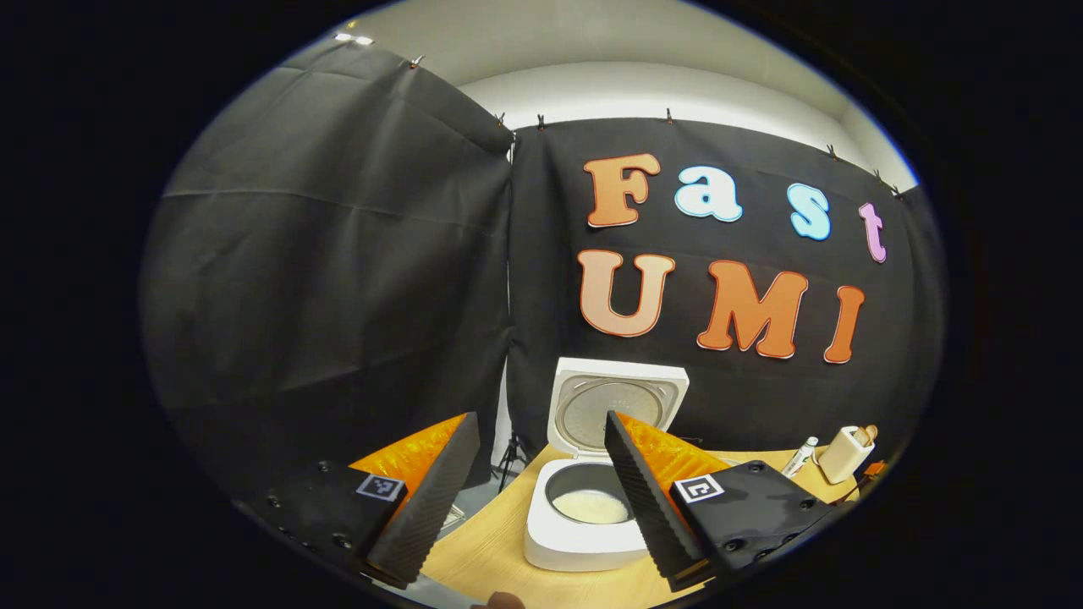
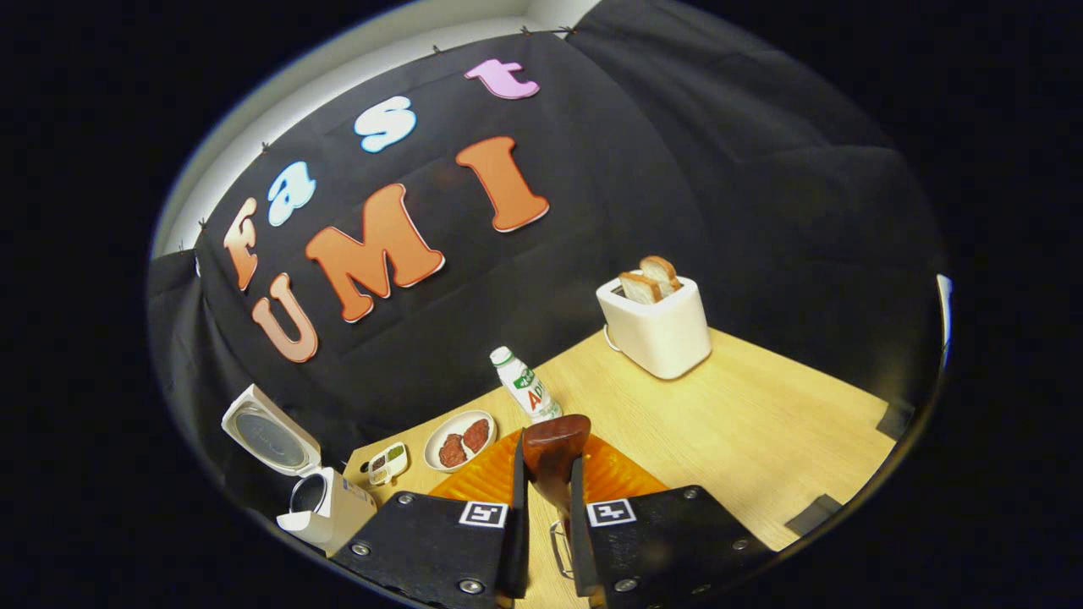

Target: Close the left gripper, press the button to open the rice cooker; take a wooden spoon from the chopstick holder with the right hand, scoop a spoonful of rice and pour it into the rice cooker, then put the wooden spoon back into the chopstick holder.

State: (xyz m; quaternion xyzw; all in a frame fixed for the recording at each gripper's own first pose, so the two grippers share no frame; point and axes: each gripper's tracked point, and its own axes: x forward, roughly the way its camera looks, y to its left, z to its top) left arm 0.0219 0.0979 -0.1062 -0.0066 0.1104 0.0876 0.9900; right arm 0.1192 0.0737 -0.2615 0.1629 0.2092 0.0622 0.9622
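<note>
The rice cooker (image 1: 592,499) sits on the wooden table (image 1: 491,550) with its lid up, at 6 o'clock in the left gripper view, and white rice lies in the bottom of its pot. The left gripper (image 1: 537,499) hangs above the table with its jaws wide apart, the cooker showing between them. Farther off at 4 o'clock stand a small bottle (image 1: 799,457) and a toaster (image 1: 846,453).

In the right gripper view the right gripper (image 2: 548,499) is clamped on the wooden spoon (image 2: 554,452), whose bowl sticks up past the fingertips at 6 o'clock. A wire piece shows low between the jaws; I cannot tell whether it is the chopstick holder. Just beyond the spoon stands the bottle (image 2: 526,386), and at 7 o'clock a plate (image 2: 459,440) with two dark patties, with a small dish (image 2: 387,463) beside it. The open cooker (image 2: 317,499) is at 8 o'clock by the table's corner. The toaster (image 2: 656,326), with two slices of bread (image 2: 650,279) standing in it, is at 1 o'clock, well apart from the rest.
</note>
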